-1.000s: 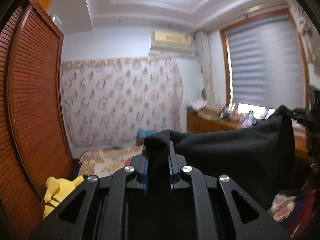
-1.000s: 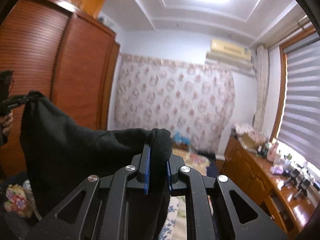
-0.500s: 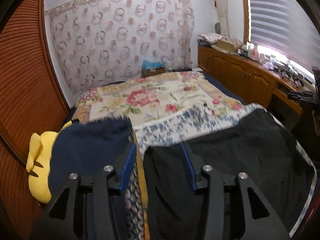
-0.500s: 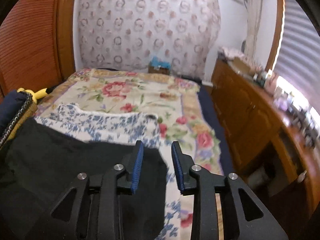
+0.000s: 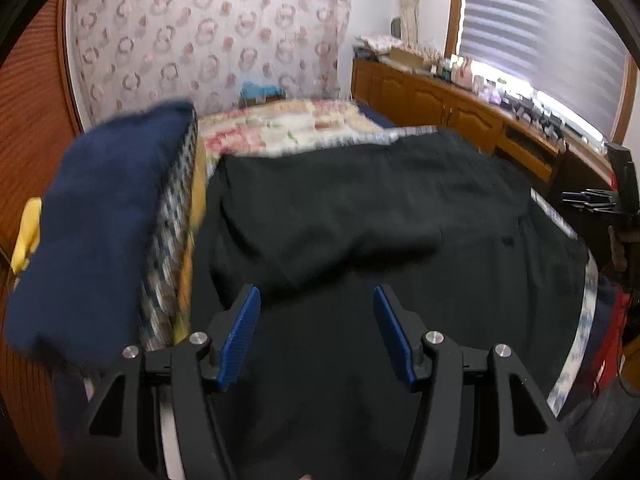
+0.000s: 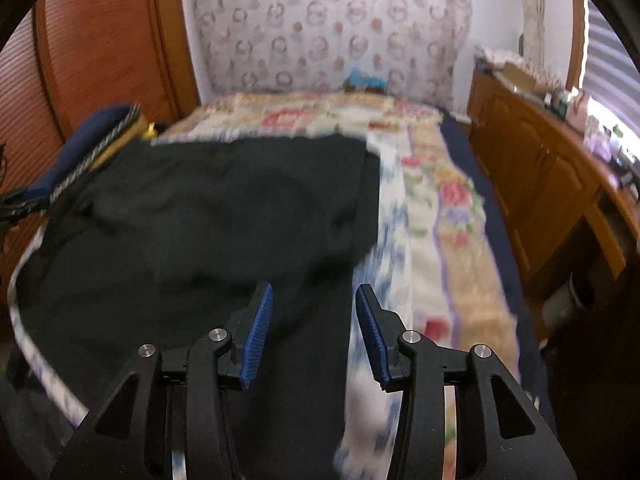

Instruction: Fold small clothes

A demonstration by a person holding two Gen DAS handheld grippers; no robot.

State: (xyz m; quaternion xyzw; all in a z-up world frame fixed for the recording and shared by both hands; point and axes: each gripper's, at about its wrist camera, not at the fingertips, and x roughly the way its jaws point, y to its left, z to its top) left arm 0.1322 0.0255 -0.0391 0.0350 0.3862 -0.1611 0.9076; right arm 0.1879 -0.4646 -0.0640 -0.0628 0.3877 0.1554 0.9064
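Both grippers, left and right, just opened, jaws parted and holding nothing; black garment lies flat at bed's near edge.

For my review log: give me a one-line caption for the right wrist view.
Right gripper open, its jaws having just opened, above the black garment spread on the floral bedspread.
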